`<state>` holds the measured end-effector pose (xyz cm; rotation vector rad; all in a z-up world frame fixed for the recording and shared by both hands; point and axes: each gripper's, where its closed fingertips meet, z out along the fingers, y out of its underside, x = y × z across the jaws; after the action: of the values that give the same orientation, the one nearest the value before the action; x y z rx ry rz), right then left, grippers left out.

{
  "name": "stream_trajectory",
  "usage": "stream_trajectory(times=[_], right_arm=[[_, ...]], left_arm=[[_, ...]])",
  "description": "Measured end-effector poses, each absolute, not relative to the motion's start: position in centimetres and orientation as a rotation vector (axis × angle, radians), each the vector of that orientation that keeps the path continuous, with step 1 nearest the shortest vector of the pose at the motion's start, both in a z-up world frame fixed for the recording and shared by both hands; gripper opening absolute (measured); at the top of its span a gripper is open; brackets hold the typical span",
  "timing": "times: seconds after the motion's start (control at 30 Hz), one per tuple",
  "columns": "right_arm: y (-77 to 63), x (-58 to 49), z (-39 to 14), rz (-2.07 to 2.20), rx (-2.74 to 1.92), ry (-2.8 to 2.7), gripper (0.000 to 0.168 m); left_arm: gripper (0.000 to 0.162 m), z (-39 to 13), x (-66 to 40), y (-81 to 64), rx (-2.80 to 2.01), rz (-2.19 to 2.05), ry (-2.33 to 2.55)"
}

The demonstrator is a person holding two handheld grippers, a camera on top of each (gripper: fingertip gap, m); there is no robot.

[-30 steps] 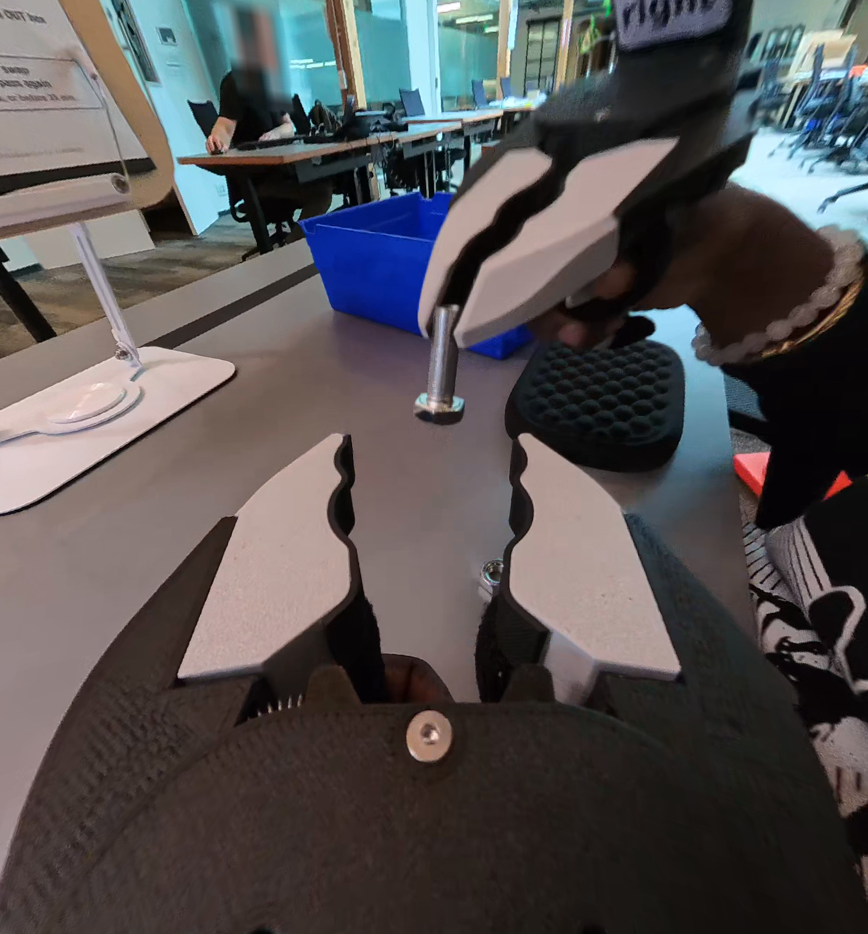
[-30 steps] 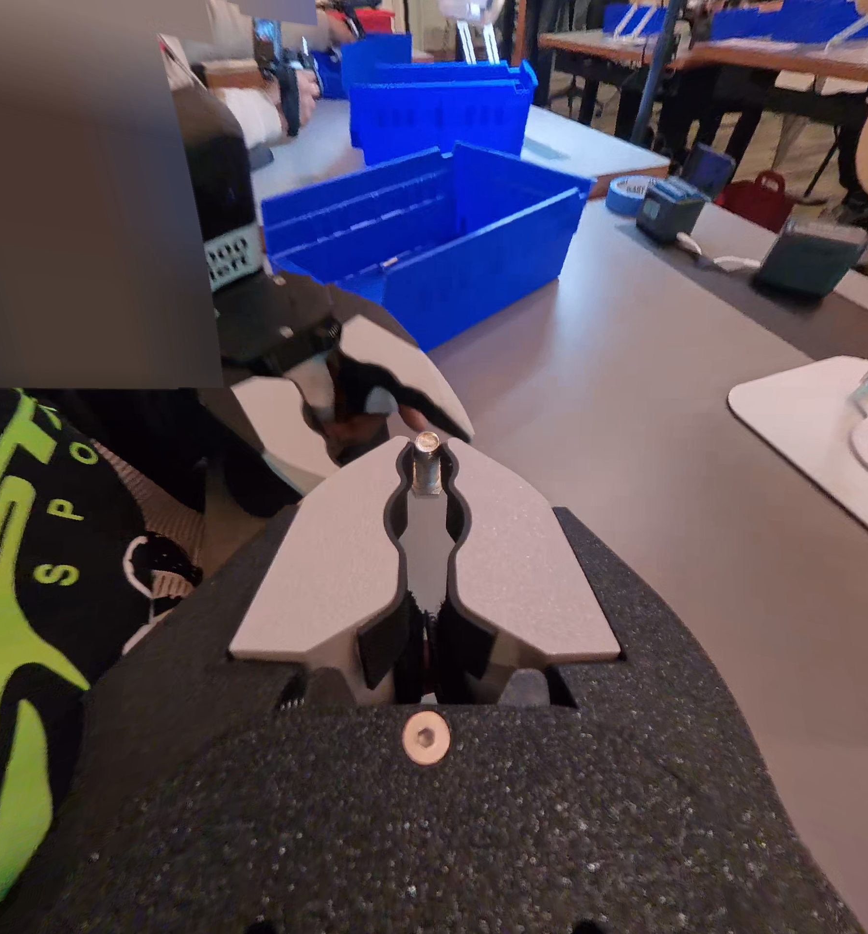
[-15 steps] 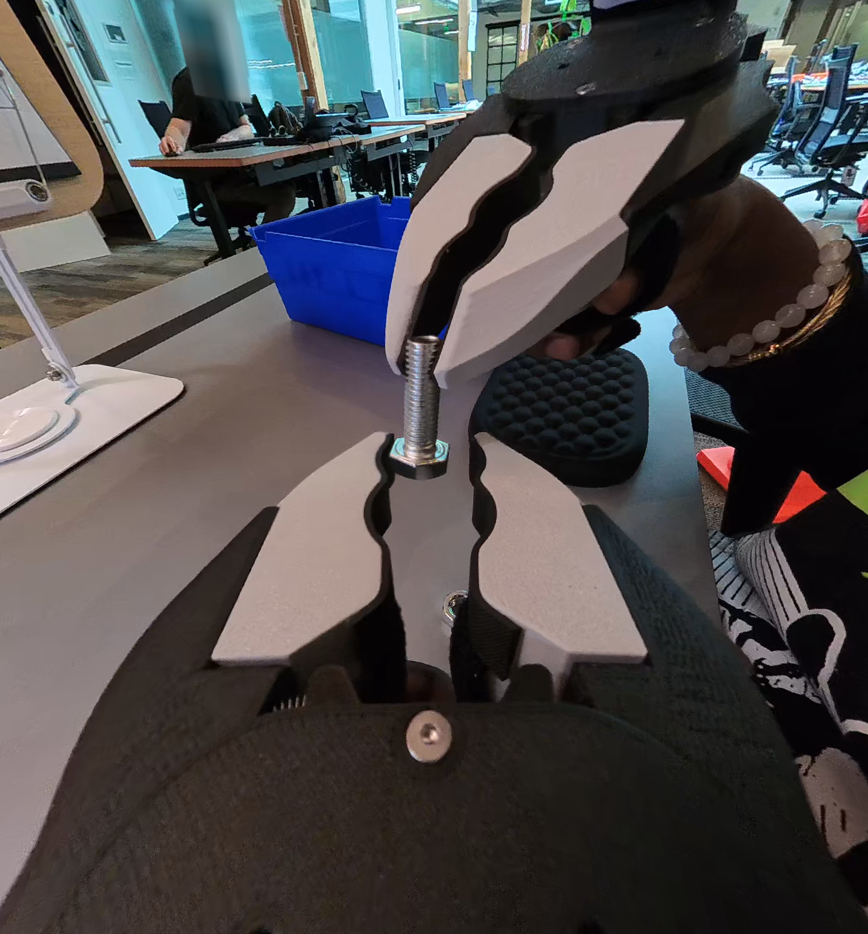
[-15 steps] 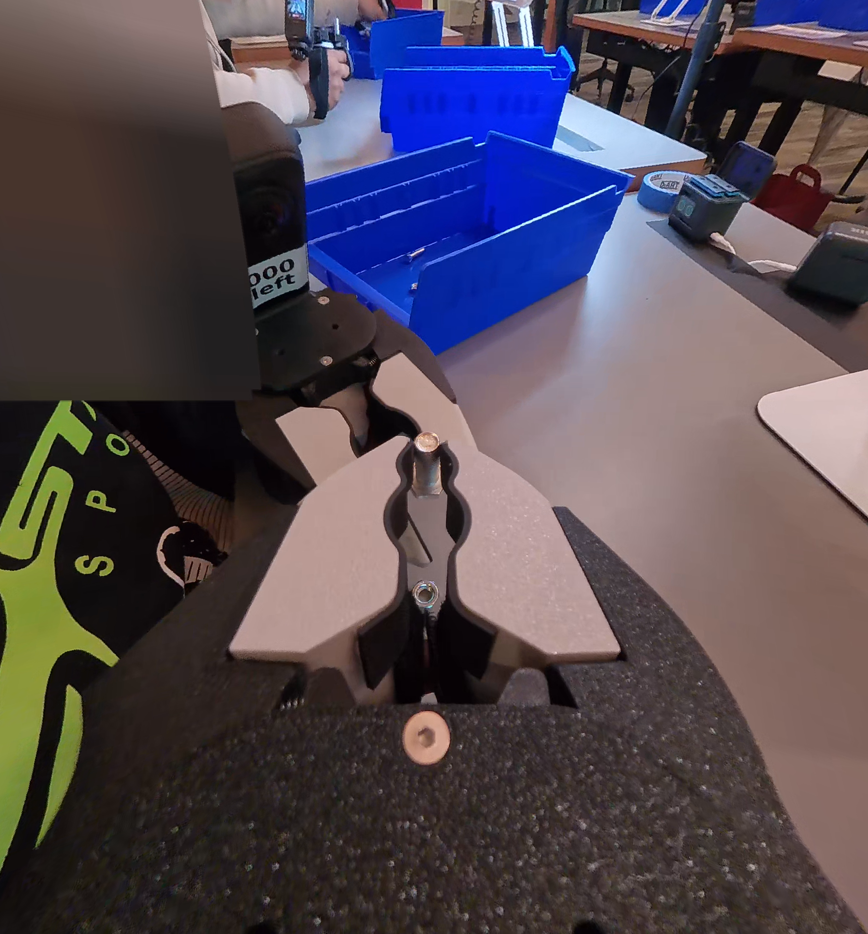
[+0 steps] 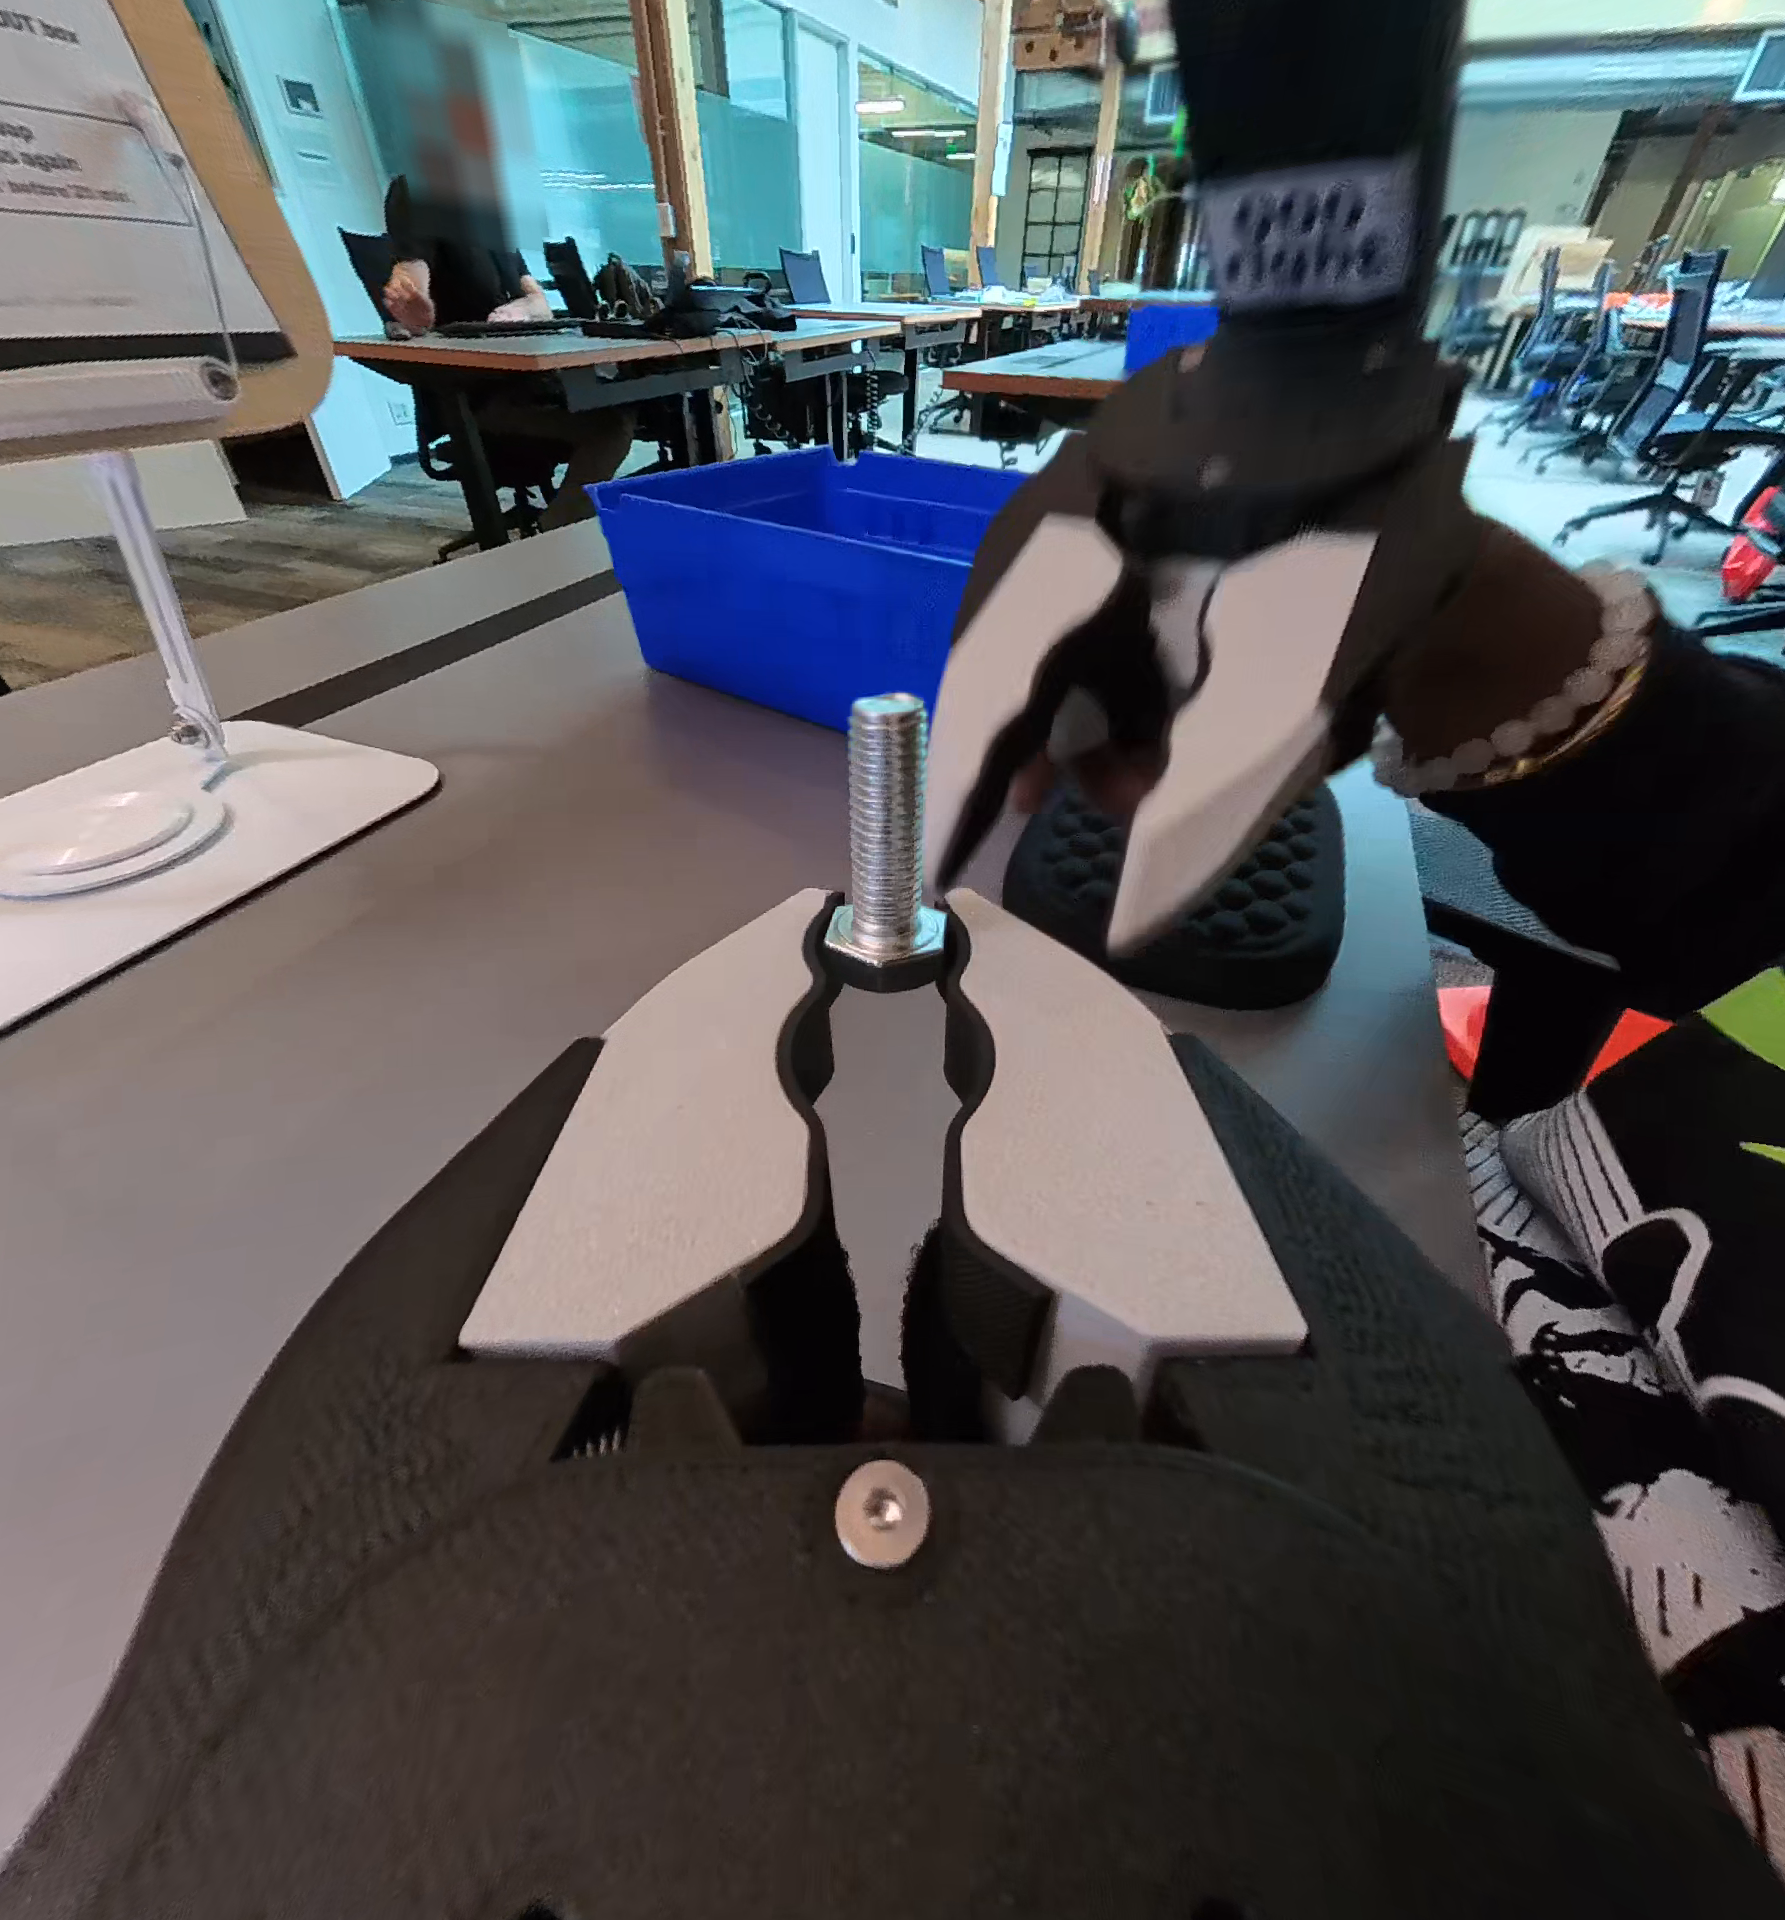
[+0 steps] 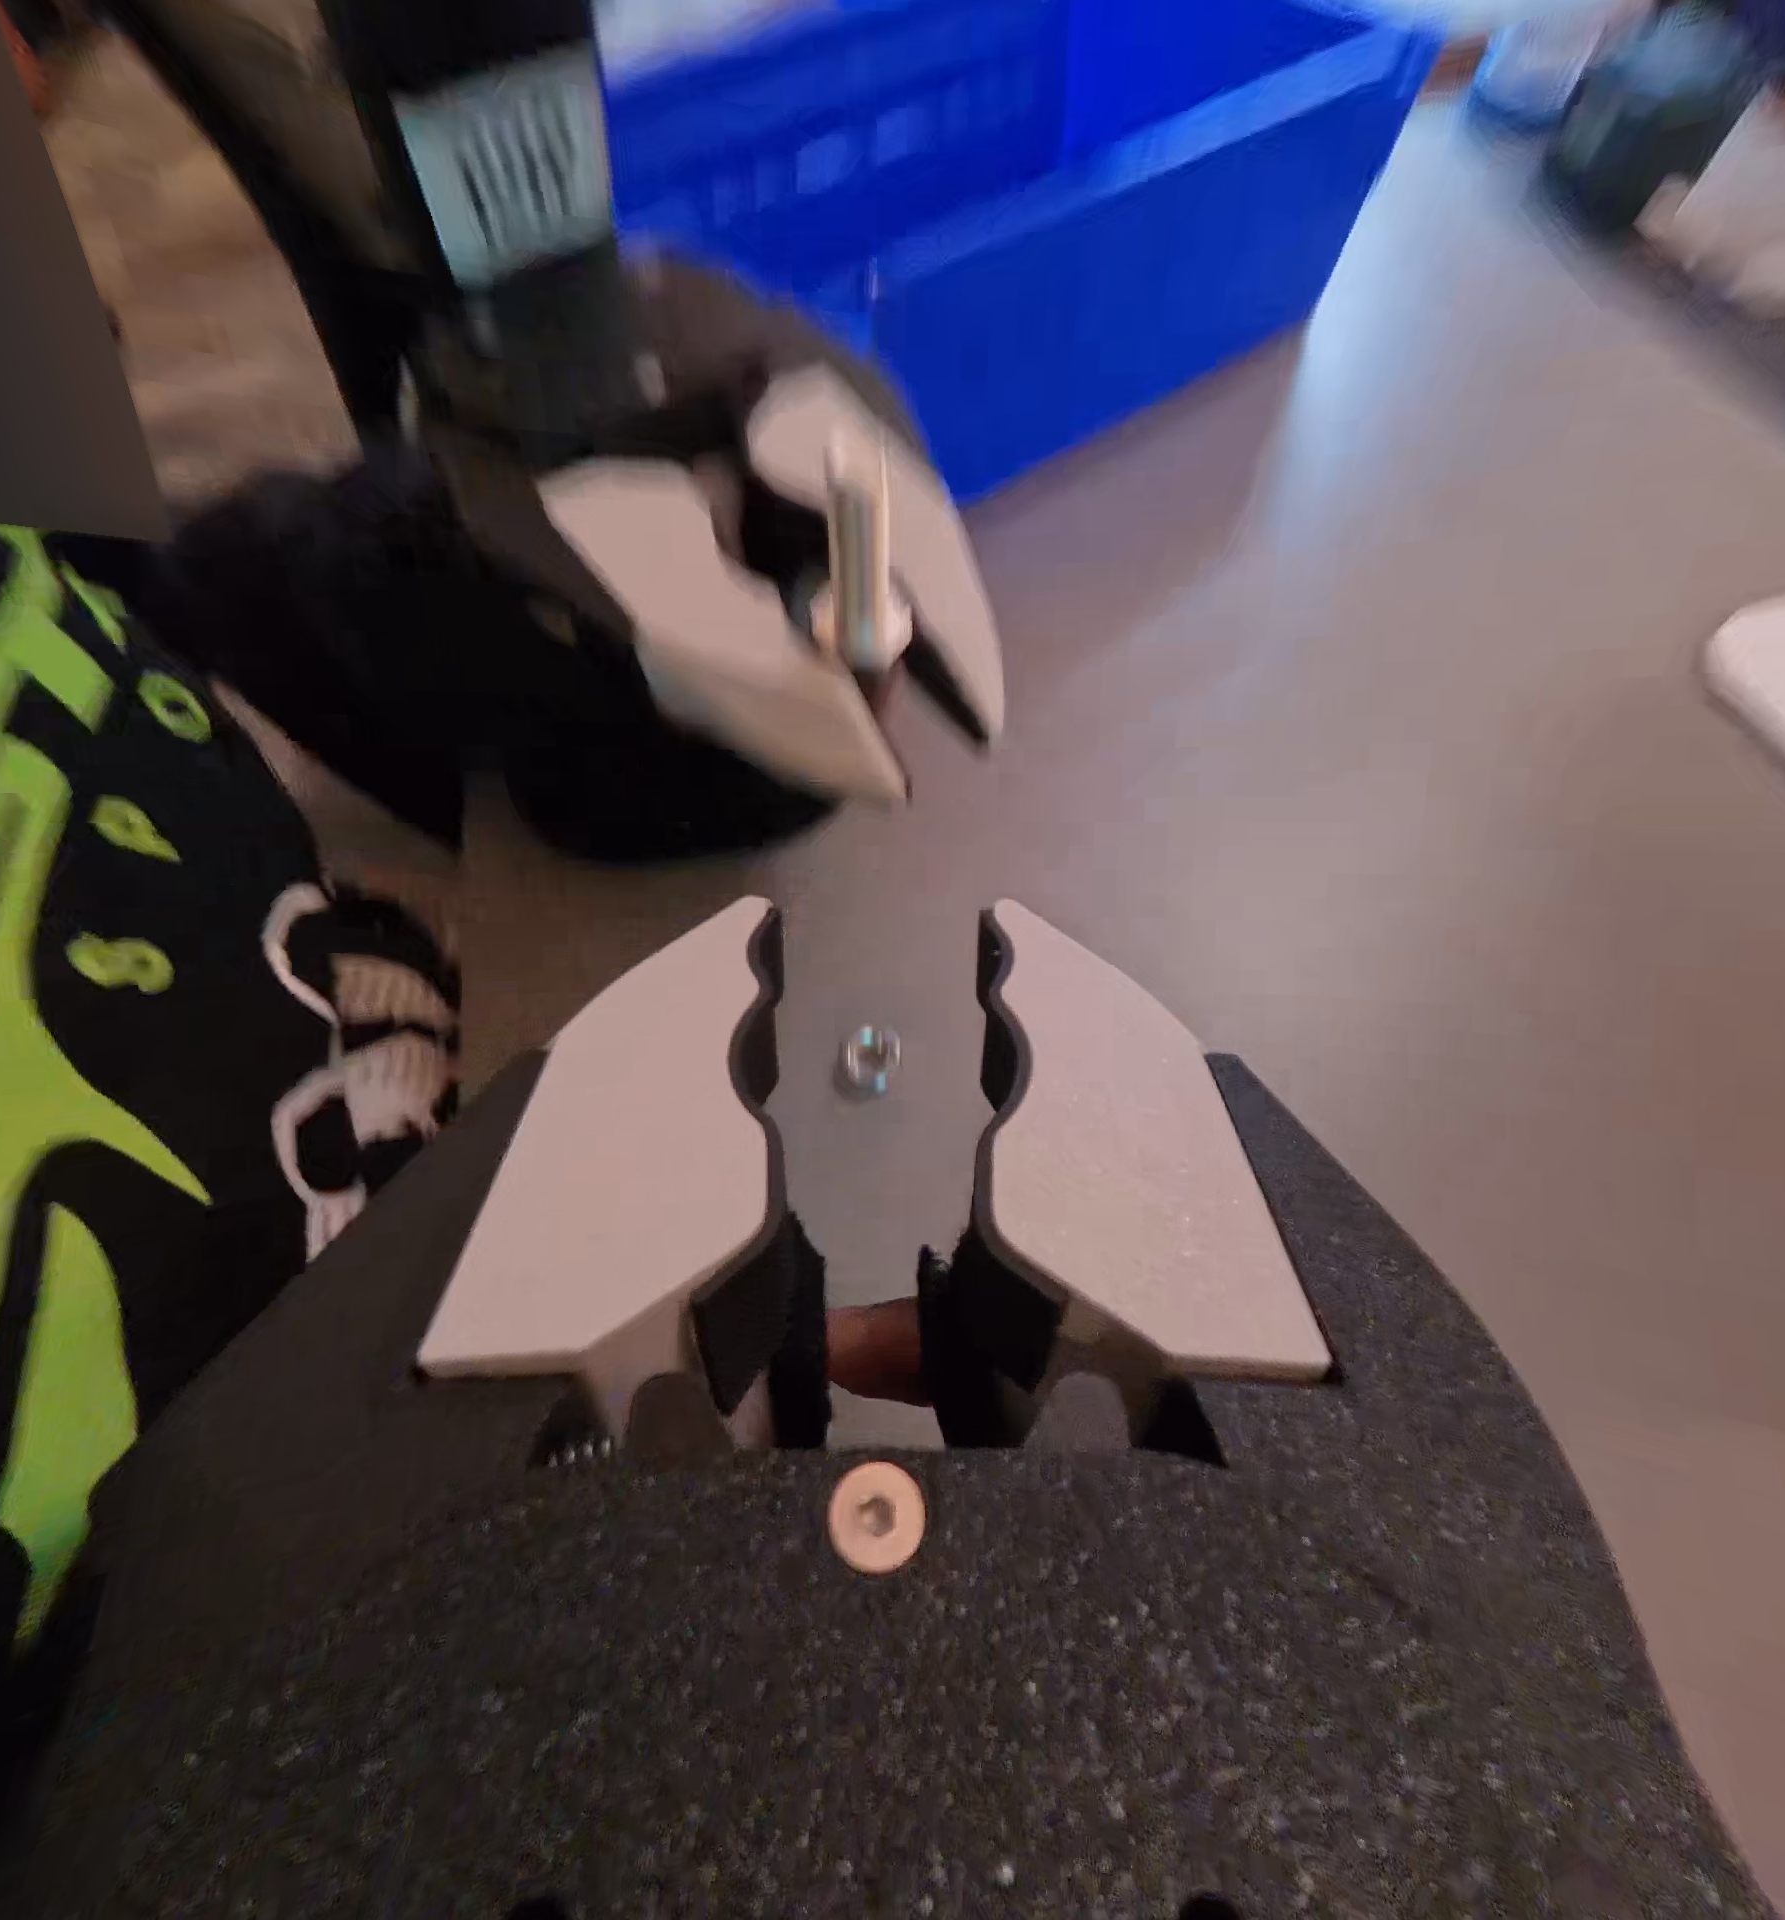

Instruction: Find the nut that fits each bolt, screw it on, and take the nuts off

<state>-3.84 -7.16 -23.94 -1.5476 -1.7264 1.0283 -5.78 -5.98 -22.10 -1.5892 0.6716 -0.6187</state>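
Note:
A silver bolt [image 5: 886, 810] stands upright, thread up, with its hex head clamped in my left gripper [image 5: 886, 912], which is shut on it just above the grey table [image 5: 348, 1039]. My right gripper [image 5: 1039, 914] is open and blurred, just right of the bolt and apart from it. In the right wrist view my right gripper [image 6: 877, 916] is open over the table, with a small silver nut [image 6: 867, 1060] lying between its fingers. Beyond it, my left gripper [image 6: 935, 764] holds the bolt [image 6: 860, 582], blurred.
A blue bin [image 5: 794, 613] stands behind the bolt; it also shows in the right wrist view [image 6: 1075, 260]. A black textured pad [image 5: 1231, 914] lies at the right. A white stand base [image 5: 140, 831] with a sign sits at the left. The table's right edge is close. Left and right tips are no more than a few centimetres apart.
My left gripper has closed on the bolt's head. My right gripper has let go of the bolt's thread, opened, and swung away over the nut on the table.

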Motion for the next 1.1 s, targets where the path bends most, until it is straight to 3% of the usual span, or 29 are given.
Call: stream_trajectory(times=[0.2, 0.6, 0.73, 0.97, 1.1], right_arm=[[-8.0, -3.9, -31.2, 0.796, -1.661, -2.024, 0.034], [-7.9, -4.5, -32.3, 0.701, -1.563, -2.18, 0.018], [-7.8, -3.7, -29.0, 0.751, -1.443, -2.175, 0.018], [-8.3, -3.0, -18.8, 0.875, -1.046, -2.216, 0.018], [-10.1, -4.6, -16.7, 0.956, -0.858, -2.309, 0.018]], left_arm=[[0.017, -22.2, -6.0, -6.2, -1.577, -0.645, 0.664], [0.017, -22.3, -5.7, -6.5, -1.567, -0.678, 0.696], [0.017, -22.5, -5.0, -7.3, -1.554, -0.751, 0.767], [0.017, -22.7, -4.3, -8.4, -1.53, -0.829, 0.852], [0.017, -23.3, -3.7, -9.0, -1.54, -0.84, 0.923]])
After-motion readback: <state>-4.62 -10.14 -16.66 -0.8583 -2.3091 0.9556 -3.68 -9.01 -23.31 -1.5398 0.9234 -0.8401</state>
